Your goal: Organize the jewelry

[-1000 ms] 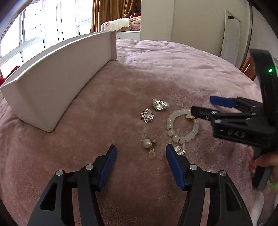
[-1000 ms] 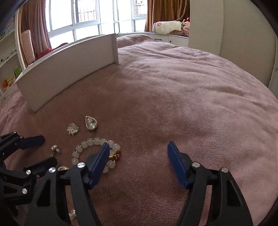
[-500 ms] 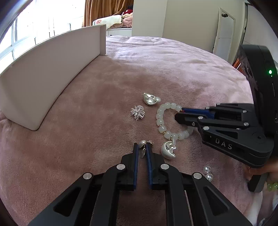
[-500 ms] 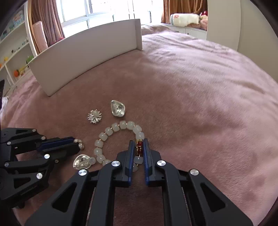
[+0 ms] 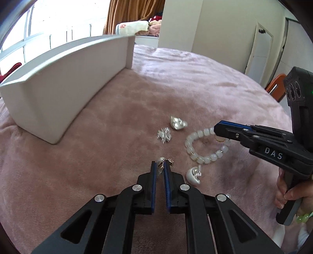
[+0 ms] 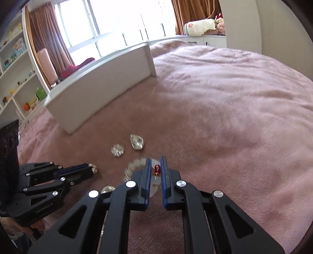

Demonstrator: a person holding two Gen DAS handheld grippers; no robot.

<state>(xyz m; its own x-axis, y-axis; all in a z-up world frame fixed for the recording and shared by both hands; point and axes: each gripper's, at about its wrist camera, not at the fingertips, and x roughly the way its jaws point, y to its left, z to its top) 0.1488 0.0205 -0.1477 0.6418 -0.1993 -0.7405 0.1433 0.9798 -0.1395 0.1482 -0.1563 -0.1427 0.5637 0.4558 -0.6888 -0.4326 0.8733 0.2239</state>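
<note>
Both tools closed: left tool (image 5: 160, 166) pinches earring (image 5: 166, 161).

white "das" on the side of the right tool (image 5: 217, 129), faint small lettering on the left tool (image 6: 92, 169) body, unreadable

Home bedroom: pink bed blanket (image 6: 225, 101), curtains (image 6: 187, 15), toy shelves (image 6: 13, 64).

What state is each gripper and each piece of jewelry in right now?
left gripper: shut on the pearl earring.
right gripper: shut on the bead bracelet.
starburst brooch: loose on the blanket.
silver ingot charm: loose on the blanket.
white crescent piece: loose on the blanket.
white box: standing, contents hidden.
</note>
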